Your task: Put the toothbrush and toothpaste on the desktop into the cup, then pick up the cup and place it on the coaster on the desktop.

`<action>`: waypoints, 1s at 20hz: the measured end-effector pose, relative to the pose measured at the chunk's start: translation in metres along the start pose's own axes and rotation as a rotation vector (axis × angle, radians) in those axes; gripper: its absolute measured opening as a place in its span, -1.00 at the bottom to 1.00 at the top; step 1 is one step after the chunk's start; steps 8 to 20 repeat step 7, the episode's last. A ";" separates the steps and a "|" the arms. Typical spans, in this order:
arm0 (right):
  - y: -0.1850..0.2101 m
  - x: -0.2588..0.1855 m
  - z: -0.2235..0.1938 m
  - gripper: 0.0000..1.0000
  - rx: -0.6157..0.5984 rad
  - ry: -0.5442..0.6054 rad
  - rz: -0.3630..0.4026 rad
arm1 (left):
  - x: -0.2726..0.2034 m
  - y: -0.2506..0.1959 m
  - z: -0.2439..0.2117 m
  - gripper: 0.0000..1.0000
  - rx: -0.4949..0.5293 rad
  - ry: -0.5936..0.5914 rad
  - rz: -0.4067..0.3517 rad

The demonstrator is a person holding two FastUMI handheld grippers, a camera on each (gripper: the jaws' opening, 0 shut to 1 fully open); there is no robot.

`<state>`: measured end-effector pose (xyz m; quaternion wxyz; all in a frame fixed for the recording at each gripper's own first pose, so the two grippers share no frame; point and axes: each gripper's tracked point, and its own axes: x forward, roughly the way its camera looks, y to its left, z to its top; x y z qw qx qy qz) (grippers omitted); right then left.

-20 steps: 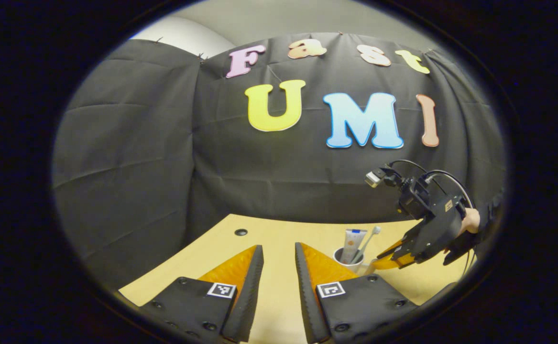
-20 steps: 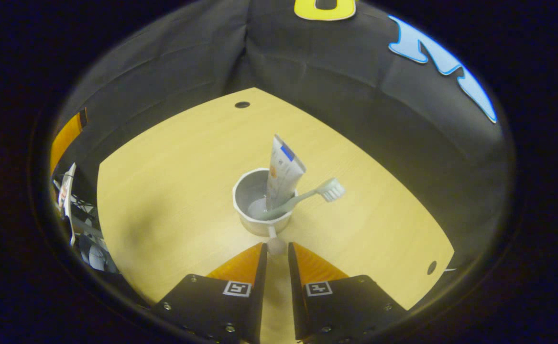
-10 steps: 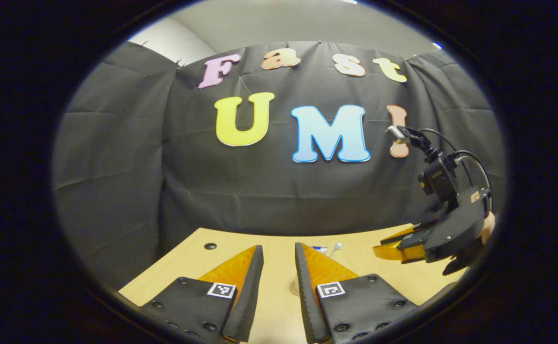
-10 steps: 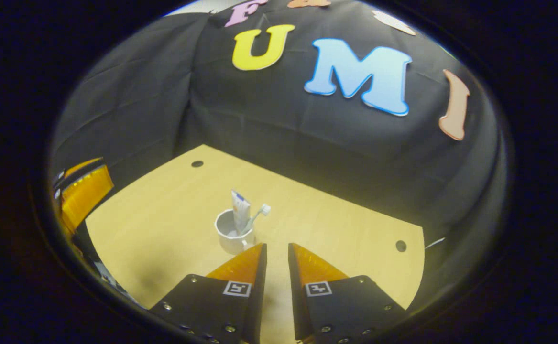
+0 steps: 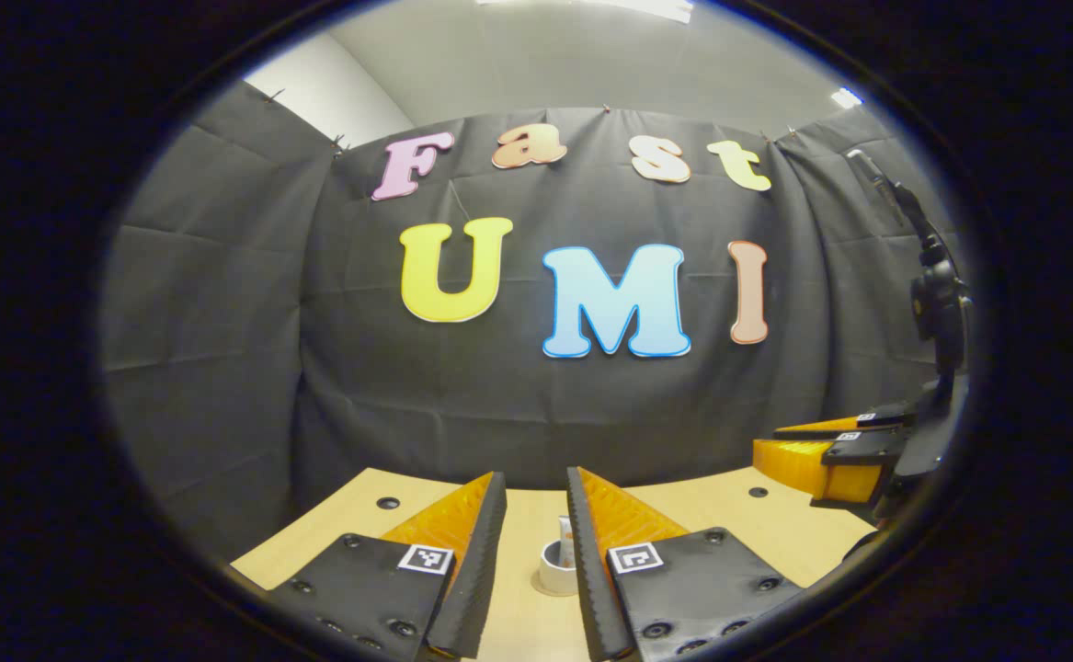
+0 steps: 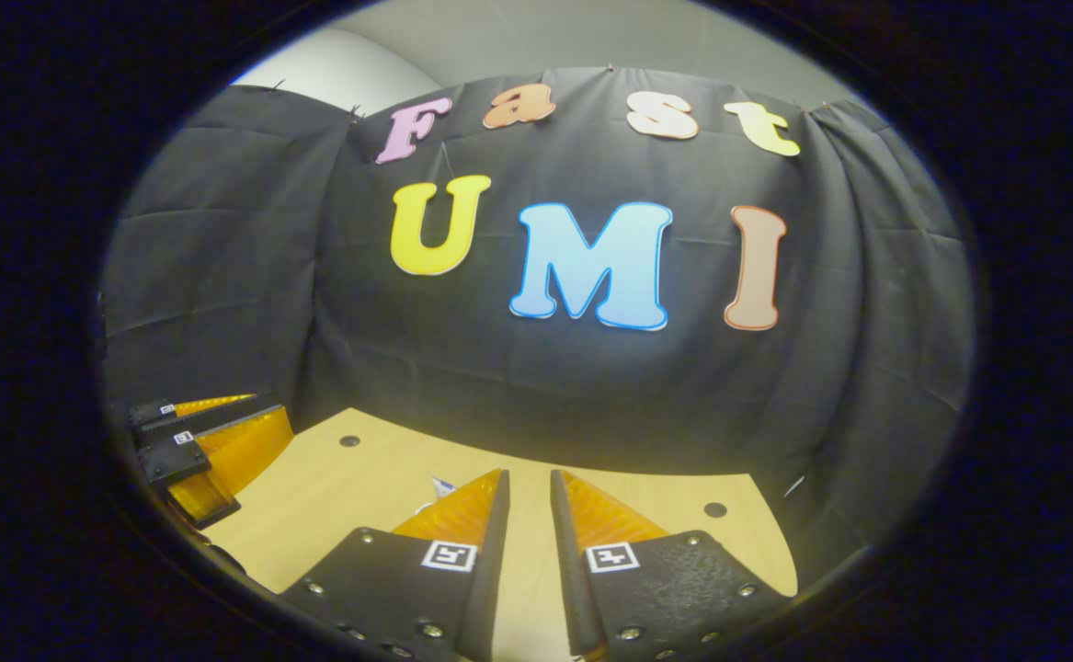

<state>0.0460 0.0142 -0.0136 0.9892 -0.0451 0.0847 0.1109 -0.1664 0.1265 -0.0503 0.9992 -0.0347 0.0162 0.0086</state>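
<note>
Through the gap of my left gripper [image 5: 536, 487] I see the white cup [image 5: 553, 563] standing on a round tan coaster [image 5: 541, 588] on the wooden desk [image 5: 702, 501]. The toothpaste tube [image 5: 565, 535] sticks up out of the cup, mostly covered by my finger; I cannot make out the toothbrush. The left gripper is open, held back from the cup, and holds nothing. My right gripper [image 6: 529, 478] is open and empty too, raised above the desk [image 6: 361, 487]. A corner of the toothpaste [image 6: 444, 484] peeks past its left finger.
The right gripper [image 5: 770, 439] hovers at the far right of the left gripper view. The left gripper [image 6: 269, 409] shows at the left edge of the right gripper view. The desk has small dark holes [image 5: 388, 503] near its back corners, and black cloth walls it in behind.
The right gripper has pulled back and up from the cup and levelled toward the wall. The left gripper's view has swung so the cup now sits between its fingers, farther off.
</note>
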 end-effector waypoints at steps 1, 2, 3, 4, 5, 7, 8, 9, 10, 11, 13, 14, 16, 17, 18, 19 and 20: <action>0.003 -0.003 0.002 -0.25 0.003 -0.009 0.001 | -0.002 0.001 0.004 -0.06 0.000 -0.009 0.008; 0.002 -0.007 0.002 0.07 0.002 -0.016 0.001 | -0.004 0.002 0.009 -0.07 0.002 -0.014 0.015; 0.004 -0.009 0.004 0.00 -0.004 -0.027 0.001 | -0.006 0.002 0.012 -0.14 0.006 -0.020 0.018; 0.008 -0.010 0.008 0.02 -0.015 -0.044 0.011 | -0.008 0.003 0.016 -0.09 0.015 -0.028 0.023; 0.011 -0.010 0.010 0.31 -0.030 -0.055 0.018 | -0.010 0.004 0.022 -0.02 0.027 -0.037 0.027; 0.021 -0.014 0.010 0.49 -0.054 -0.065 0.046 | -0.014 0.010 0.032 0.31 0.043 -0.064 0.045; 0.021 -0.014 0.010 0.49 -0.054 -0.065 0.046 | -0.014 0.010 0.032 0.31 0.043 -0.064 0.045; 0.021 -0.014 0.010 0.49 -0.054 -0.065 0.046 | -0.014 0.010 0.032 0.31 0.043 -0.064 0.045; 0.021 -0.014 0.010 0.49 -0.054 -0.065 0.046 | -0.014 0.010 0.032 0.31 0.043 -0.064 0.045; 0.021 -0.014 0.010 0.49 -0.054 -0.065 0.046 | -0.014 0.010 0.032 0.31 0.043 -0.064 0.045; 0.021 -0.014 0.010 0.49 -0.054 -0.065 0.046 | -0.014 0.010 0.032 0.31 0.043 -0.064 0.045; 0.021 -0.014 0.010 0.49 -0.054 -0.065 0.046 | -0.014 0.010 0.032 0.31 0.043 -0.064 0.045; 0.021 -0.014 0.010 0.49 -0.054 -0.065 0.046 | -0.014 0.010 0.032 0.31 0.043 -0.064 0.045; 0.021 -0.014 0.010 0.49 -0.054 -0.065 0.046 | -0.014 0.010 0.032 0.31 0.043 -0.064 0.045; 0.021 -0.014 0.010 0.49 -0.054 -0.065 0.046 | -0.014 0.010 0.032 0.31 0.043 -0.064 0.045; 0.021 -0.014 0.010 0.49 -0.054 -0.065 0.046 | -0.014 0.010 0.032 0.31 0.043 -0.064 0.045; 0.021 -0.014 0.010 0.49 -0.054 -0.065 0.046 | -0.014 0.010 0.032 0.31 0.043 -0.064 0.045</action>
